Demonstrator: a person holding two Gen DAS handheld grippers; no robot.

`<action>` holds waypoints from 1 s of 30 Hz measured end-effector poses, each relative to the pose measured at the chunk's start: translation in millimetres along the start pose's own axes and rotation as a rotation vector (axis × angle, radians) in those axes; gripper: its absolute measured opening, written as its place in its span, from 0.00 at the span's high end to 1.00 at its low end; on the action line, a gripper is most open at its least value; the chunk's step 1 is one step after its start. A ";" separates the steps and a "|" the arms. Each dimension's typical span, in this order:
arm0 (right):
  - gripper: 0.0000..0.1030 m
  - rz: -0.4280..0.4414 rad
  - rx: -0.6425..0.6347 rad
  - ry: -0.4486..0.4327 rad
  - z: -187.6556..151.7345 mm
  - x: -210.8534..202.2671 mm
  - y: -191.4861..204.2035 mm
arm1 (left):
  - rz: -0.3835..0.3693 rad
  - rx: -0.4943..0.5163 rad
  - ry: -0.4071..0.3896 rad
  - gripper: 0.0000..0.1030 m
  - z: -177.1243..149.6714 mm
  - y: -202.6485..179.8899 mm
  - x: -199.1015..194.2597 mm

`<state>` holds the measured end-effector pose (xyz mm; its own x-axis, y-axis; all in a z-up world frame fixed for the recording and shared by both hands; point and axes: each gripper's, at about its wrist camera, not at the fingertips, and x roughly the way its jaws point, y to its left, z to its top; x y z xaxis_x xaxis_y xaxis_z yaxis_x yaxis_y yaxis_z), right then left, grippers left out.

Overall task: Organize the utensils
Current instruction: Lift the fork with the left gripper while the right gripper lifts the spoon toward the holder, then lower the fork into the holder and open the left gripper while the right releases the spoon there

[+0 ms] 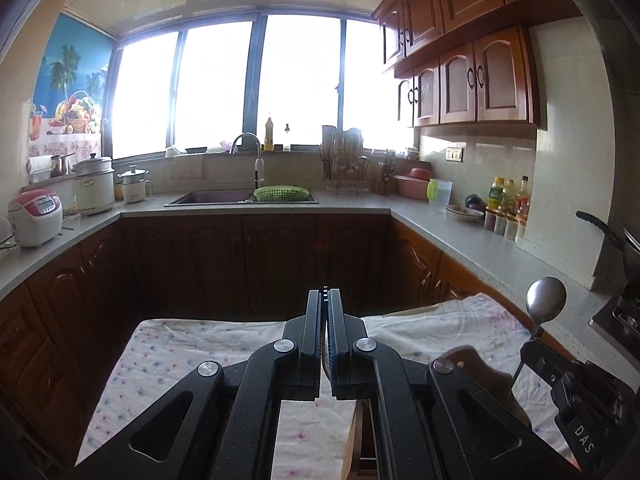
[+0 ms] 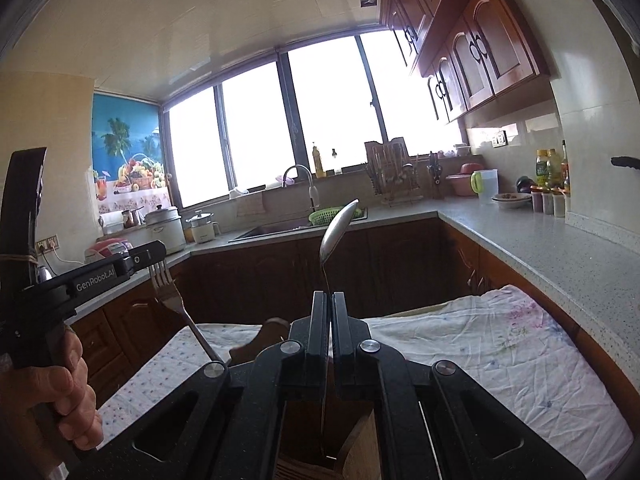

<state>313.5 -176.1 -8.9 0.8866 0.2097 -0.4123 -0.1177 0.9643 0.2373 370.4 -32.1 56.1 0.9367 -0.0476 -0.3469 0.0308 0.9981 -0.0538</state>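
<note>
My right gripper (image 2: 330, 293) is shut on a metal spoon (image 2: 338, 230). The spoon's bowl stands up above the fingertips and its handle runs down between the jaws. In the left wrist view the same spoon (image 1: 545, 299) rises from my right gripper (image 1: 534, 342) at the right. My left gripper (image 1: 325, 291) is shut. The right wrist view shows my left gripper (image 2: 158, 251) at the left, held by a hand (image 2: 72, 392), with a fork (image 2: 170, 296) at its tip. The fork's tines point up and its handle slants down to the right. Both grippers hover over a cloth-covered table (image 2: 480, 360).
A brown wooden object (image 2: 272, 330) on the cloth (image 1: 192, 360) is mostly hidden behind the grippers. Beyond are dark cabinets, a grey L-shaped counter (image 1: 460, 236), a sink with a green basket (image 1: 282, 193), cookers (image 1: 94, 184) at the left, and bottles (image 1: 508, 196) and a pan handle (image 1: 600, 228) at the right.
</note>
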 end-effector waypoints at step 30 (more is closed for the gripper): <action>0.55 0.059 0.159 0.112 -11.9 -21.0 -32.9 | -0.031 -0.034 0.029 0.44 0.8 50.0 -53.6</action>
<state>293.4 -210.3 -18.5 0.8238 0.2909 -0.4866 -0.0882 0.9137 0.3968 322.0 20.4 72.7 0.9250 -0.0799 -0.3716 0.0472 0.9942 -0.0963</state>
